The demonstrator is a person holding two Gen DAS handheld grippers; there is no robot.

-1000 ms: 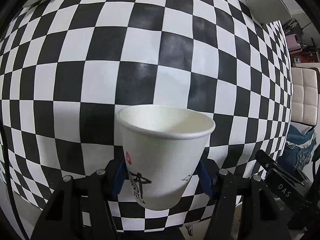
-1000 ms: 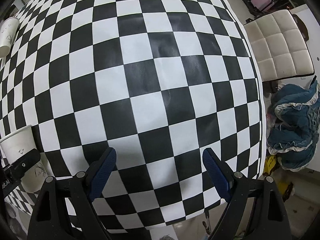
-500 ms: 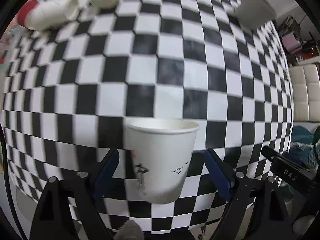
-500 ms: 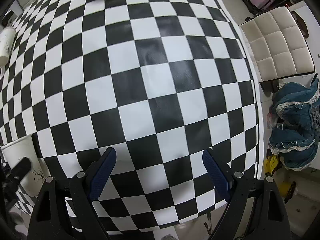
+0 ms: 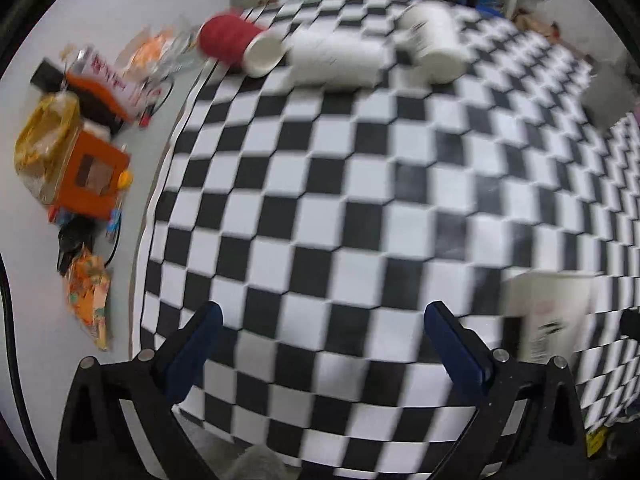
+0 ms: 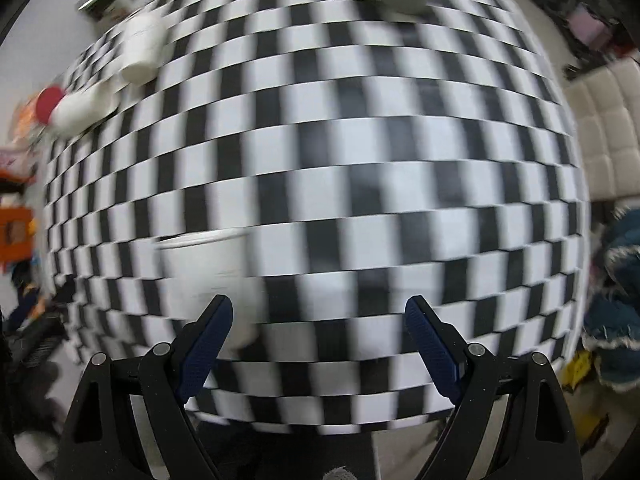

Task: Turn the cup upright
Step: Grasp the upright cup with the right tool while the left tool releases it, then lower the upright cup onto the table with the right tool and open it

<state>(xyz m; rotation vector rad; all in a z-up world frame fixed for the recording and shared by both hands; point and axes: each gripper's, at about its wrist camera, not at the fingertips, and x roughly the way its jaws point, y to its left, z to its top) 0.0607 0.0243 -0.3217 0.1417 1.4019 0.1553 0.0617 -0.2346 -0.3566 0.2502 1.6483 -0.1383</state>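
A white paper cup stands upright on the checkered tablecloth, at the lower right of the left wrist view, right of my left gripper, which is open and empty. The same cup stands just ahead of the left finger in the right wrist view. My right gripper is open and empty. At the table's far end lie three cups on their sides: a red one, a white one and another white one. Both views are blurred.
A grey object sits at the far right of the table. Orange boxes and bags lie on the floor left of the table. A white padded chair and blue cloth are to the right.
My left gripper opened, let go of the upright cup and swung left, leaving it standing. The right gripper's view swung left; the cup now stands near its left finger.
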